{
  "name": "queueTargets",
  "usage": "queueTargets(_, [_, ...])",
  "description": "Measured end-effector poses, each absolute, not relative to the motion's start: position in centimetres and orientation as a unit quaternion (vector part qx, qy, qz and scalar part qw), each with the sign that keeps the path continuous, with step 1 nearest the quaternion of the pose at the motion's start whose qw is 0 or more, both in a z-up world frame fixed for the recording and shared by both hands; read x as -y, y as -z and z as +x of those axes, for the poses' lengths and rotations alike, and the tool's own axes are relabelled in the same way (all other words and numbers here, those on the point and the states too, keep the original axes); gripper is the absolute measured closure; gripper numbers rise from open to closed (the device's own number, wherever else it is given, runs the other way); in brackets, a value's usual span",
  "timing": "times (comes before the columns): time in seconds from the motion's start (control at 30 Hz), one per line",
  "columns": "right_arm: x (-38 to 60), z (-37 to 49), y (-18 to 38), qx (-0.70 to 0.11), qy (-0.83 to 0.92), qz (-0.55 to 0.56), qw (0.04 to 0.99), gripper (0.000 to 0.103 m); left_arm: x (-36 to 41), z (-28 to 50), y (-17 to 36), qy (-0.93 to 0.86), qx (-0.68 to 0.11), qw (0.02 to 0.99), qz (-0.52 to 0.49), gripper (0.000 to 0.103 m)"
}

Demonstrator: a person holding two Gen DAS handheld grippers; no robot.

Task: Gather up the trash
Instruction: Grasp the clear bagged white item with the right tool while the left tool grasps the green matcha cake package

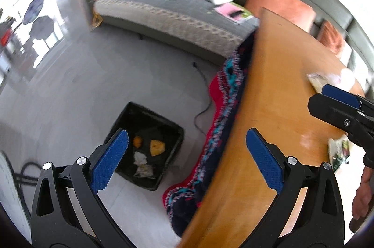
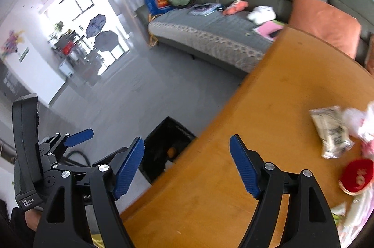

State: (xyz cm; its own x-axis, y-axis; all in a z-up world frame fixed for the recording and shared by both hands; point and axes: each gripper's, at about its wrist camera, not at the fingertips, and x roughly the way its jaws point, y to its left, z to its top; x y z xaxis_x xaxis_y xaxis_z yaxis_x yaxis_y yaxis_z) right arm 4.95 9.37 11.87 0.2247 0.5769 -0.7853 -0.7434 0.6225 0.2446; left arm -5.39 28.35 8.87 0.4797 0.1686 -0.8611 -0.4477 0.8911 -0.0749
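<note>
both my grippers are spread wide with nothing between the pads. my left gripper [image 1: 187,161] hangs over the table's [image 1: 275,107] left edge, one finger above the black bin [image 1: 131,112] on the floor, which holds orange scraps [image 1: 157,148] and crumpled tissues [image 1: 143,165]. my right gripper [image 2: 187,168] hovers over the same edge of the table. a clear wrapper [image 2: 332,131], a red lid [image 2: 357,175] and pink-white trash [image 2: 364,124] lie near the table's right edge.

Strong daylight is admitted through the windows [image 2: 93,14] at ten o'clock; glare is thrown across the floor [image 2: 121,75], and fisheye edges are blurred.
</note>
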Motion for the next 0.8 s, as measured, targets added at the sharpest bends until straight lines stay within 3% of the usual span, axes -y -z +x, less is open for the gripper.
queueTargets(0.53, [8.1,10.7,-11.4,-0.457,-0.283,-0.028,0.843,0.027,-14.8,1.6,-8.2,-0.031,-0.501,0.862,-0.069,0.005])
queueTargets(0.8, [15.4,13.1,-8.9,-0.475,-0.179,-0.053,0.860,0.027,-7.7,3.4,-7.7,0.068,-0.509,0.858,-0.020,0.005])
